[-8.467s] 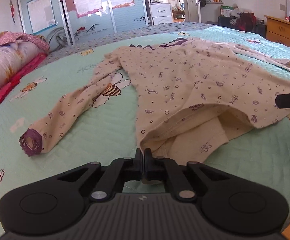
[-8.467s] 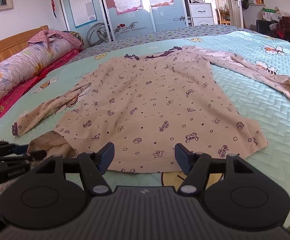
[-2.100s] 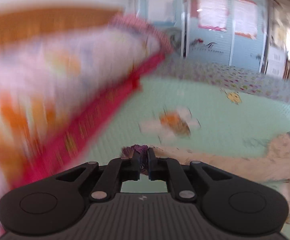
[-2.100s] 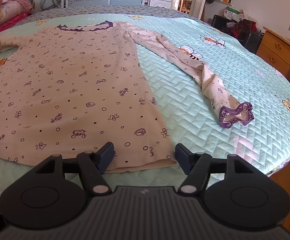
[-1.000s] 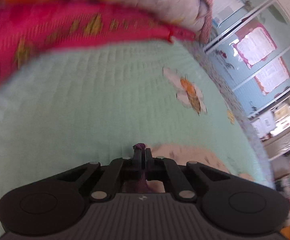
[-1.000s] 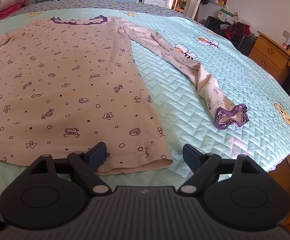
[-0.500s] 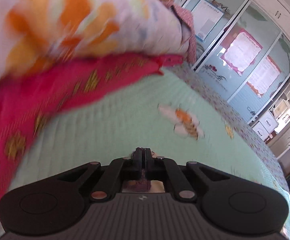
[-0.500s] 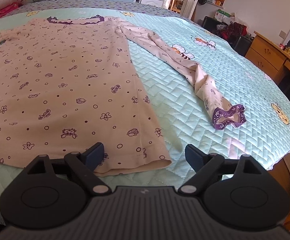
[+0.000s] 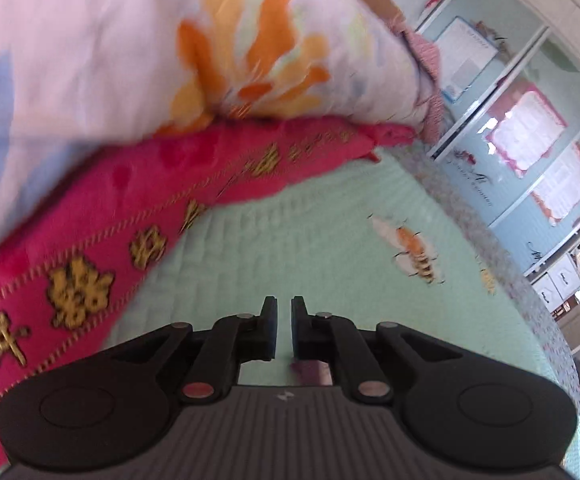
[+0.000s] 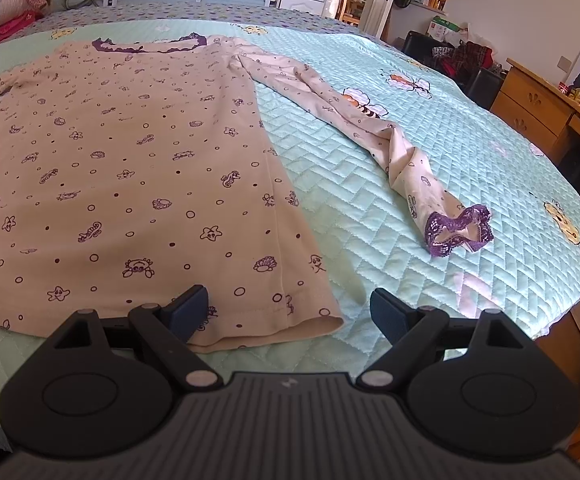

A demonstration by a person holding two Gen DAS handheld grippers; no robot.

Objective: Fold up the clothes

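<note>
Since half a second ago the left gripper has parted: its two fingers, then pressed together on the purple cuff, now stand a narrow gap apart with nothing between them. A blurred purple scrap shows just below the right-hand finger; cannot tell whether it touches.

Count: one garment, two sleeves (one in full view), two grippers.

Right gripper: fingers spread wide, holding nothing, hovering over the near hem of the pyjama top.

Pyjama top: lies flat on the bed, front spread smooth, collar at the far end. Beige soft cloth, small purple printed figures and rings, purple lace at neckline. Right sleeve runs out diagonally, twisted along its length, ending in a ruffled purple lace cuff.

Bed cover: mint green, quilted in a zigzag stitch, with bee motifs. In the left wrist view, a magenta blanket with gold characters and a pale floral bolster lie alongside, blurred.
</note>
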